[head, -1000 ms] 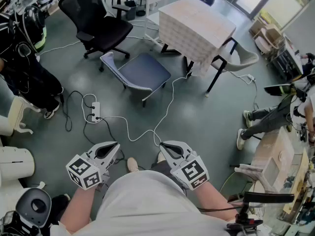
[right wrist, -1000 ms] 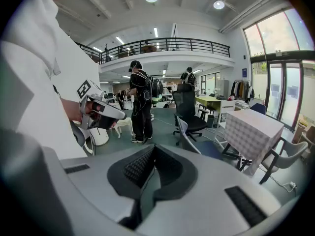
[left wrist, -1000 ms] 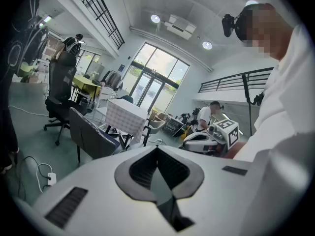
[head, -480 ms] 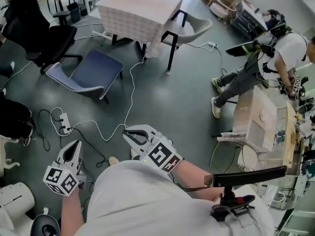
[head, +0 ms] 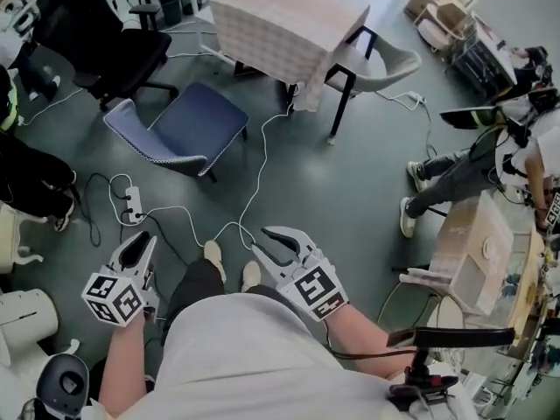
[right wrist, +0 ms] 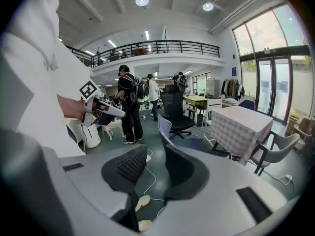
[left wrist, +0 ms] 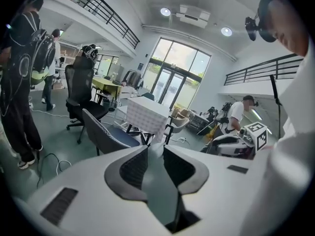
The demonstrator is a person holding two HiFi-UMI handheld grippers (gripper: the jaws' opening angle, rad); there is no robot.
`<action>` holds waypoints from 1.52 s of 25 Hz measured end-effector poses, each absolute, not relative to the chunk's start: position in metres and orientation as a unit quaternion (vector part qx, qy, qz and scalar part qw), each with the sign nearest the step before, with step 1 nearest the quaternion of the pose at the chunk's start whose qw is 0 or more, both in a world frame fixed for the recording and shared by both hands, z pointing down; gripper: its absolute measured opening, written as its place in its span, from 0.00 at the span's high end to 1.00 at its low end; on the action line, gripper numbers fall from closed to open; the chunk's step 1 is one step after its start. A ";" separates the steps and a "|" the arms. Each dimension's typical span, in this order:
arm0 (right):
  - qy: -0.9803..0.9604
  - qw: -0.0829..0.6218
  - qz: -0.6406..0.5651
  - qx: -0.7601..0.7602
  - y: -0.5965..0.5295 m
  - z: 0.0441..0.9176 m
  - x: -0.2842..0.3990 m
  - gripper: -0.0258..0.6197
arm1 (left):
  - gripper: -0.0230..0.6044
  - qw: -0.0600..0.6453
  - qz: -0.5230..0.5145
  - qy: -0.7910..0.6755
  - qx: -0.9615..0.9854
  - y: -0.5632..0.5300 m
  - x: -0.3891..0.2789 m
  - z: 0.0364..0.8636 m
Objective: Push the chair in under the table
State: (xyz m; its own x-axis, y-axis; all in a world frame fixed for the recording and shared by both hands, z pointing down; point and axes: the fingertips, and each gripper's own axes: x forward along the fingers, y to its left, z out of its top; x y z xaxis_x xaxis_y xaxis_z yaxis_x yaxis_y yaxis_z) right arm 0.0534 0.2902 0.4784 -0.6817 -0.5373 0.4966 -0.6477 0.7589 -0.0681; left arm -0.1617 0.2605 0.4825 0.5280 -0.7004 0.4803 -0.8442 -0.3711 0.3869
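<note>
The blue chair (head: 179,129) with a patterned back stands on the green floor, well out from the table (head: 289,16) with the checked cloth. Both grippers hover over the floor close to my body, far short of the chair. My left gripper (head: 140,250) is at the lower left, and its jaws are opening with nothing between them. My right gripper (head: 269,245) is at the centre, and its jaws are opening wide and are empty. The left gripper view looks over the left gripper (left wrist: 155,149) to the chair (left wrist: 106,134) and table (left wrist: 145,114). Beyond the right gripper (right wrist: 155,154) are the chair (right wrist: 166,127) and table (right wrist: 241,124).
A black office chair (head: 105,46) stands left of the table and a beige chair (head: 385,64) is tucked in at its far side. A power strip (head: 133,204) and white cables (head: 254,191) trail across the floor. People stand at left and right, by a wooden bench (head: 472,252).
Both grippers' jaws, shut before, now stand apart. The left gripper has swung out to the lower left. My head view has shifted, while the chair and table stay put.
</note>
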 end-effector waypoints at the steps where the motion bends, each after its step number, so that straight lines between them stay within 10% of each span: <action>1: -0.907 0.229 0.121 0.331 0.283 0.481 0.056 0.78 | 0.81 0.305 0.120 -0.473 0.818 0.252 -0.164 0.486; 19: -0.855 0.252 0.128 0.434 0.098 0.464 0.011 0.78 | 0.56 0.481 0.067 -0.537 0.690 0.012 -0.287 0.579; 38: -0.865 0.259 0.133 0.409 -0.006 0.477 0.038 0.78 | 0.55 0.632 0.082 -0.589 0.497 -0.064 -0.299 0.725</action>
State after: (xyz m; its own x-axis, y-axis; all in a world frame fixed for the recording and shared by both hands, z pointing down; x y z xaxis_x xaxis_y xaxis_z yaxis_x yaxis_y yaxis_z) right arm 0.0380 -0.0058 0.4769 -0.5318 -0.6384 0.5564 -0.7764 0.6299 -0.0194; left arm -0.2987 -0.0641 0.7247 0.2938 -0.4815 0.8257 -0.6882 0.4930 0.5323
